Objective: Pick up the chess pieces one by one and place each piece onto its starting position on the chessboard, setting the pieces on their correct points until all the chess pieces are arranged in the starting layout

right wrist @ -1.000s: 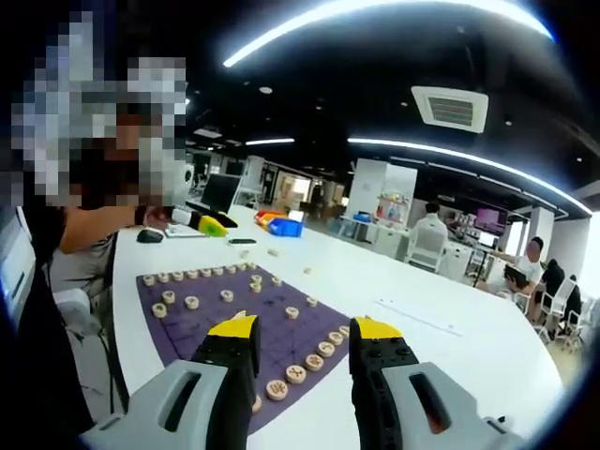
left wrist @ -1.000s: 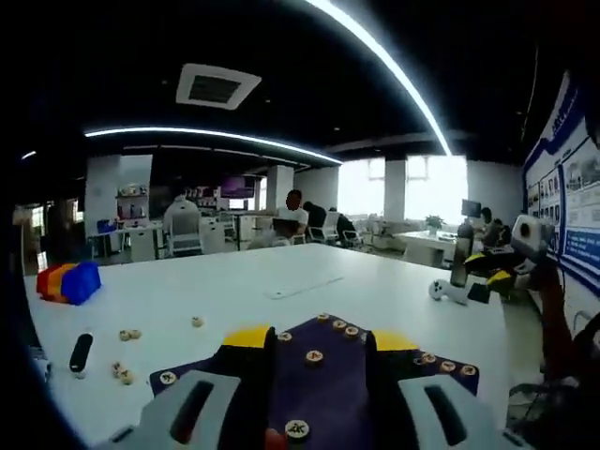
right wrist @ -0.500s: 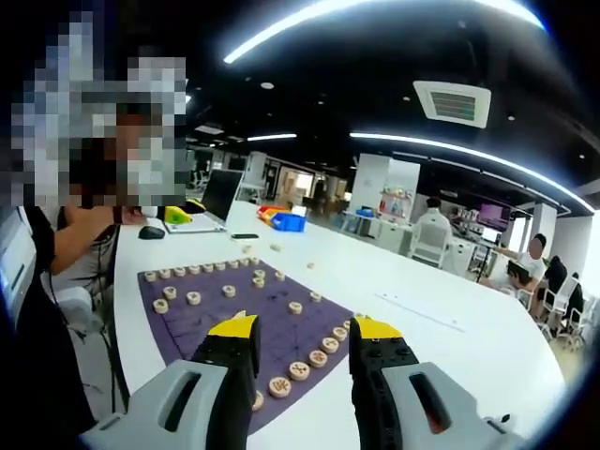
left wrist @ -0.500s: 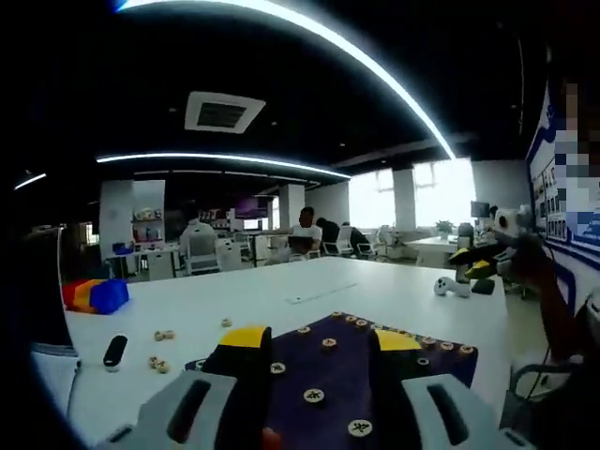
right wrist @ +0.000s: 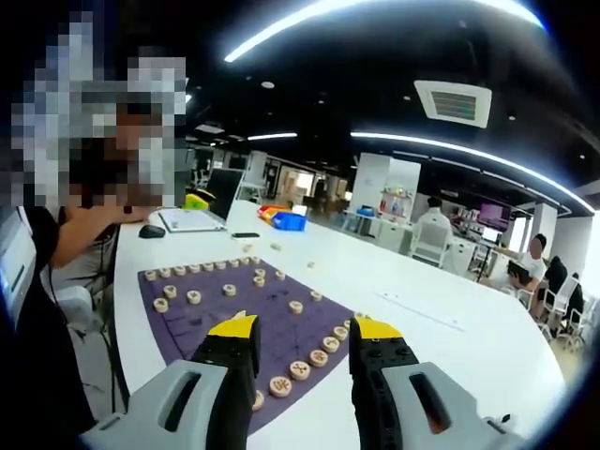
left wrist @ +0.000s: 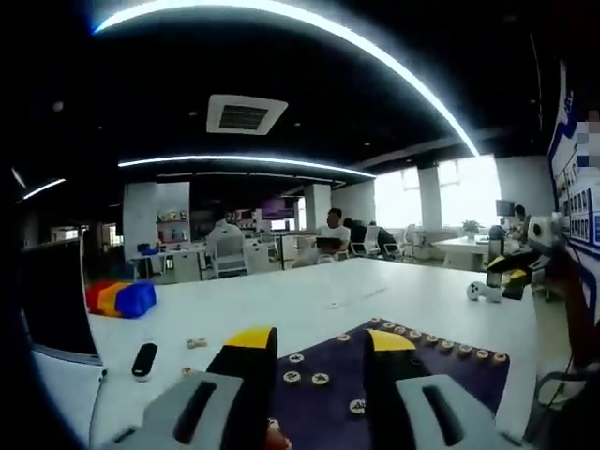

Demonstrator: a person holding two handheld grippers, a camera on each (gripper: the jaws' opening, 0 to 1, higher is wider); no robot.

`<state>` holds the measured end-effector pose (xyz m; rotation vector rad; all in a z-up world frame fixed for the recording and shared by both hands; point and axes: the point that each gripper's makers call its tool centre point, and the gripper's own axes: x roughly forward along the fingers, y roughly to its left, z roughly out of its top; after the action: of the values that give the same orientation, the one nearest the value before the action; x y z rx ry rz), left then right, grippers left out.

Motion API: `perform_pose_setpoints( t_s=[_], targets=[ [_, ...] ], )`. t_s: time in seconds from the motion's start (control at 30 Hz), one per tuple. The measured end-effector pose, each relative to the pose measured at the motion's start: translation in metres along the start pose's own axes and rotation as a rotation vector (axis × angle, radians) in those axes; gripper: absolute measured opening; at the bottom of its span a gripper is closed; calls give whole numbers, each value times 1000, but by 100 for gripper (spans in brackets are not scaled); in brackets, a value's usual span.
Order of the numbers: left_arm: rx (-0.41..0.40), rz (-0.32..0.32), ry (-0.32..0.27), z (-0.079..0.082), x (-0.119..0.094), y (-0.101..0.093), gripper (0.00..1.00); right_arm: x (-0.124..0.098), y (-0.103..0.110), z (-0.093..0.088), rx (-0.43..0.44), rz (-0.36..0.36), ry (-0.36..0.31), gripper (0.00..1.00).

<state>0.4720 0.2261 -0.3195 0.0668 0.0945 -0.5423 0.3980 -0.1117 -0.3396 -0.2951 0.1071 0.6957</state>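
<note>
White table [right wrist: 441,328] w/ purple chessboard [right wrist: 202,314], round tan chess pieces [right wrist: 298,369]; both tongs apart.

An open-plan office with a demo-floor feel — long strip lights [left wrist: 309,28] curve across a dark ceiling fitted with a square air vent [right wrist: 453,101]. A large white table [right wrist: 441,328] carries a laptop [right wrist: 211,202] and a computer mouse [right wrist: 150,232] at its far end, with coloured plastic bins [left wrist: 120,297] nearby. Beyond it, people sit at desks [left wrist: 330,242] on office chairs [right wrist: 428,244], shelving [right wrist: 396,206] stands against white pillars, and bright windows [left wrist: 464,192] line the far wall — printed display boards [left wrist: 574,178] hang along one side.
</note>
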Motion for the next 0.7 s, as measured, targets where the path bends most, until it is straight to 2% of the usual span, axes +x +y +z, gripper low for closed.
perform_pose_setpoints(
  t_s=[0.17,0.27,0.43,0.57,0.63,0.7],
  targets=[
    [11,10,47,-3,24,16,37,0,1,0,-1,1,0,39],
    [-6,28,116,-19,44,31,36,0,1,0,-1,2,-1,39],
    [-38,60,172,-36,73,52,35,0,0,-1,2,-2,0,39],
    [-34,127,231,-58,90,81,35,0,-1,-2,4,-3,2,39],
    [-52,184,265,-74,93,101,35,0,-2,-3,4,-3,4,39],
    [-82,253,265,-88,95,124,35,0,-2,-3,7,-4,3,39]
  ],
)
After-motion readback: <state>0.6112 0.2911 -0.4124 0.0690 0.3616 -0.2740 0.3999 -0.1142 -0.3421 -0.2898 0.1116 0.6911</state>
